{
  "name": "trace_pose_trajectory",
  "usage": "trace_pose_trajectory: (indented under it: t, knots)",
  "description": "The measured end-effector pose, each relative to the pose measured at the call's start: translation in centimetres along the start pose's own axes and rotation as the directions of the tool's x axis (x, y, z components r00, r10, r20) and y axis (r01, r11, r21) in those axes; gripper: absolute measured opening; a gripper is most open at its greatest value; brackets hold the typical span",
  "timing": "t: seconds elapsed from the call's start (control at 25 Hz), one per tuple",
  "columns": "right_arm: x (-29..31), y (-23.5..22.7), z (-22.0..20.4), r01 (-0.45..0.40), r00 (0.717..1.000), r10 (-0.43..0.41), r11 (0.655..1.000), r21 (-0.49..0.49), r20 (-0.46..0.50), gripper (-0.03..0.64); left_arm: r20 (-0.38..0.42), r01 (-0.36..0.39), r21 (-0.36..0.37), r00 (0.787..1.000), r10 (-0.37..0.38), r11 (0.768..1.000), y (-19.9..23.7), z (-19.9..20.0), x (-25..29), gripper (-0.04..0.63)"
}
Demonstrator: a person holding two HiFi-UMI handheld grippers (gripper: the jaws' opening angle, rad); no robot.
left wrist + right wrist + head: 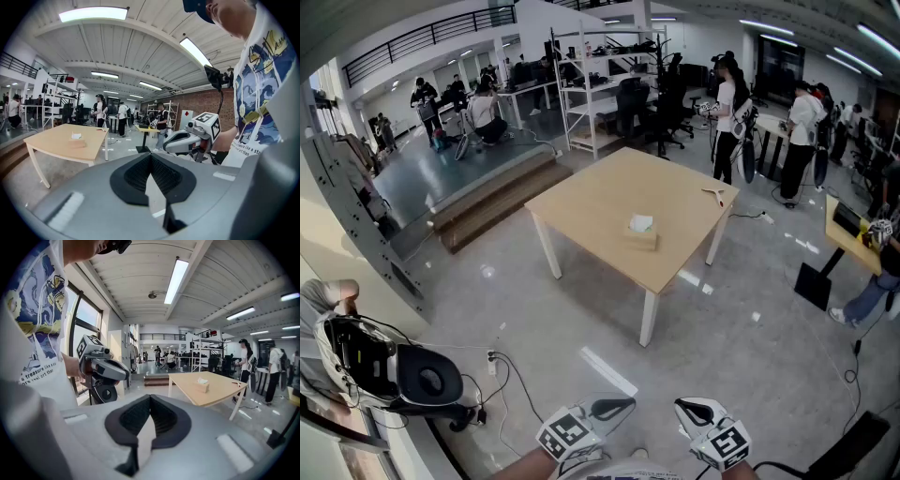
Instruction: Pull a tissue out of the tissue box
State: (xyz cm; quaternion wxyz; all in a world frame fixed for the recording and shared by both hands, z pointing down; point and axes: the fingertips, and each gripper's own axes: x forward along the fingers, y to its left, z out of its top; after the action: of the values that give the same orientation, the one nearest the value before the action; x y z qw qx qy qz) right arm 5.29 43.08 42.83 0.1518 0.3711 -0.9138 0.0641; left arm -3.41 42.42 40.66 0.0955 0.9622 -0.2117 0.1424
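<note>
A tan tissue box (pixel 641 236) with a white tissue sticking out of its top stands on the light wooden table (pixel 600 202), far ahead of me across the floor. It also shows small in the left gripper view as the box (pixel 77 142) and in the right gripper view as the box (pixel 203 386). My left gripper (pixel 615 408) and right gripper (pixel 690 409) are held side by side at the bottom of the head view, well short of the table. Both are shut with nothing between the jaws, as seen on the left gripper (pixel 151 157) and the right gripper (pixel 150 399).
A small wooden object (pixel 714 194) lies near the table's far right corner. Several people stand behind the table at the right. A white shelf unit (pixel 600 94) and wooden steps (pixel 492 202) are at the back. A machine with cables (pixel 384 370) sits at my left.
</note>
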Motion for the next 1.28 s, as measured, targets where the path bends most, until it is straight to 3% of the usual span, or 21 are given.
trace_pose_trajectory:
  t: [0.48, 0.76, 1.0, 1.28]
  knots:
    - [-0.4, -1.2, -0.8, -0.036, 0.999, 0.036, 0.999, -0.004, 0.001, 0.003, -0.009, -0.036, -0.006, 0.999, 0.036, 0.999, -0.5, 0.1, 1.3, 0.005]
    - [-0.4, -2.2, -0.6, -0.043, 0.999, 0.043, 0.999, -0.004, -0.003, 0.003, 0.026, -0.091, 0.015, 0.996, 0.091, 0.996, 0.5, 1.5, 1.5, 0.005]
    - [-1.7, -2.1, -1.2, -0.04, 0.999, 0.04, 0.999, 0.025, -0.022, 0.003, 0.026, -0.075, -0.016, 0.997, 0.075, 0.997, -0.3, 1.1, 2.2, 0.005]
    - [-1.9, -1.7, -2.1, -0.048, 0.998, 0.049, 0.997, 0.052, -0.028, 0.006, 0.028, -0.115, -0.031, 0.993, 0.116, 0.993, 0.0, 1.4, 1.5, 0.005]
